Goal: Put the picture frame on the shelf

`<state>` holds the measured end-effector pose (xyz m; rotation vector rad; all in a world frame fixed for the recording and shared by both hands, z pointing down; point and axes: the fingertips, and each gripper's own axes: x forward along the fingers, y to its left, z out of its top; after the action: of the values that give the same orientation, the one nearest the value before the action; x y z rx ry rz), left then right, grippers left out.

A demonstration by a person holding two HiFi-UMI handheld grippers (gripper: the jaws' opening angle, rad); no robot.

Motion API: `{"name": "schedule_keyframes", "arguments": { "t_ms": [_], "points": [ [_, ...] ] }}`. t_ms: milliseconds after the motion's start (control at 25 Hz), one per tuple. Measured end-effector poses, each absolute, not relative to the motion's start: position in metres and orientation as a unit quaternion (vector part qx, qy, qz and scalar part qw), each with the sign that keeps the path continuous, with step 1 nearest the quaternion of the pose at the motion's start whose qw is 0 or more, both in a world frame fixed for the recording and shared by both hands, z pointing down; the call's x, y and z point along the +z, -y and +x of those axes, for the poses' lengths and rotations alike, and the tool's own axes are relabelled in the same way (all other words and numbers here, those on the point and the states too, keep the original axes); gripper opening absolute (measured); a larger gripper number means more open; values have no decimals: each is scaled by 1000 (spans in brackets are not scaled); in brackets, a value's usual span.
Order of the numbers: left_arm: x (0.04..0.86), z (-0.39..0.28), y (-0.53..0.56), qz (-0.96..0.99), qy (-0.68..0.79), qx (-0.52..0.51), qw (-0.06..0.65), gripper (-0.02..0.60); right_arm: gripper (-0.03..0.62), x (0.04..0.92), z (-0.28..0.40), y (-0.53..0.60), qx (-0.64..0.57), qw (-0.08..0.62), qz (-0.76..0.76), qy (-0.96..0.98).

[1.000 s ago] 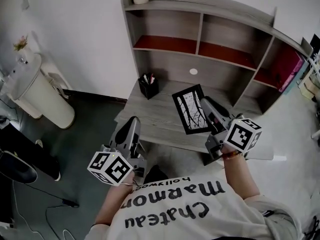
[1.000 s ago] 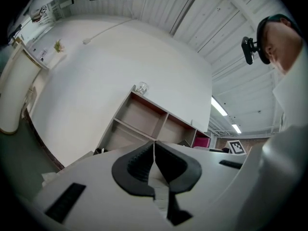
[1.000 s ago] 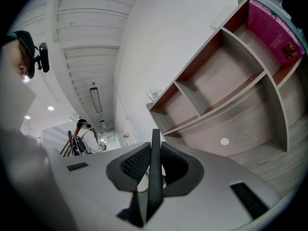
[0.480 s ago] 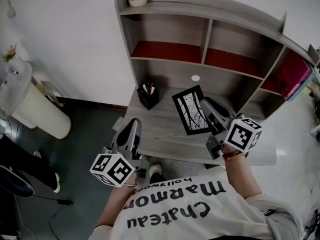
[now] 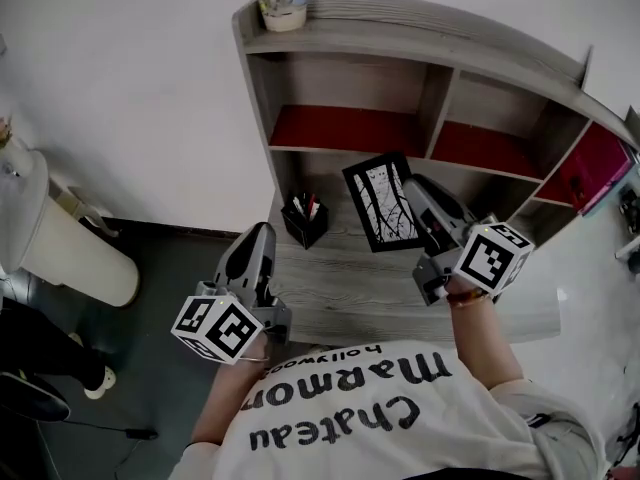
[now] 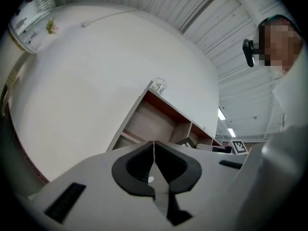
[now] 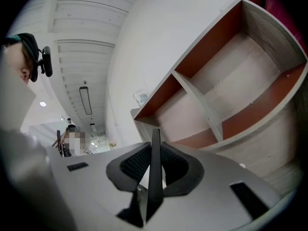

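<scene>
Off the left end of the shelf (image 5: 420, 18), over the tabletop (image 5: 350, 278) edge below it, the left tongs (image 5: 257, 236) hung with jaws pressed together on nothing, probably kept clear of the work. The picture frame (image 5: 383, 203) hovered upright before the shelf's red-floored bays, pinched by its right edge in the right tongs (image 5: 413, 186), likely ready to go in standing. The head view showed its tree print. The right gripper view showed only a thin black edge clamped between the jaws.
</scene>
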<state>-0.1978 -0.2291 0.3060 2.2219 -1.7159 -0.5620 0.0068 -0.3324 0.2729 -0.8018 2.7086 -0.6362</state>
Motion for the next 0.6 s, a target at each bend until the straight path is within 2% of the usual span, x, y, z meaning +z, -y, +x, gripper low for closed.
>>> {"name": "schedule_keyframes", "arguments": {
  "t_ms": [240, 600],
  "points": [
    [297, -231, 267, 790, 575, -172, 125, 23, 74, 239, -23, 361, -186, 159, -283, -927],
    [317, -257, 311, 813, 543, -153, 145, 23, 74, 196, -60, 391, -120, 205, -285, -929]
  ]
}}
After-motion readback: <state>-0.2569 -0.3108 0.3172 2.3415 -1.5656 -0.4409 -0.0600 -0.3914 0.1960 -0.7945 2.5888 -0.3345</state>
